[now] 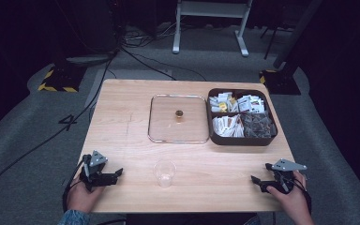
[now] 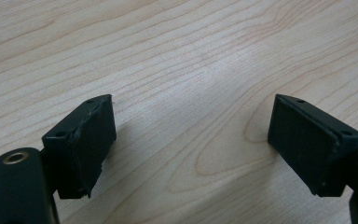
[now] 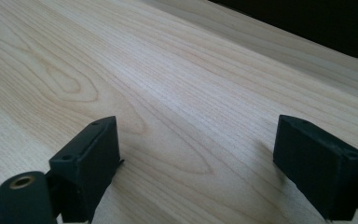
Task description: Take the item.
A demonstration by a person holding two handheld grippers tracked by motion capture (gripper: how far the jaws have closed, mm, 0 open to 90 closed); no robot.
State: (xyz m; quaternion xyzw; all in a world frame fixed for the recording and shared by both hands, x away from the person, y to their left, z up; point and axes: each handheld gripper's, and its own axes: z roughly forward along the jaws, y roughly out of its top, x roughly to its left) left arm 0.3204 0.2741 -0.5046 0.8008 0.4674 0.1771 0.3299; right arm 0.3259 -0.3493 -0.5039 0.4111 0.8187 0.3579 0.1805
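My left gripper (image 1: pixel 117 173) rests at the table's front left corner, held by a hand, and its jaws point right. In the left gripper view the left gripper (image 2: pixel 191 140) stands open over bare wood, nothing between its pads. At the front right corner a hand holds my right gripper (image 1: pixel 254 180), jaws pointing left. The right gripper (image 3: pixel 198 161) is open too, with bare table between its jaws. A small clear plastic cup (image 1: pixel 164 173) stands upright between the two grippers, near the front edge.
A clear square lid (image 1: pixel 157 129) with a small gold knob (image 1: pixel 179 114) lies flat at the table's (image 1: pixel 122 122) middle. Right of it sits a dark divided box (image 1: pixel 215 138) holding several packets. Cables and stand feet lie on the grey floor beyond.
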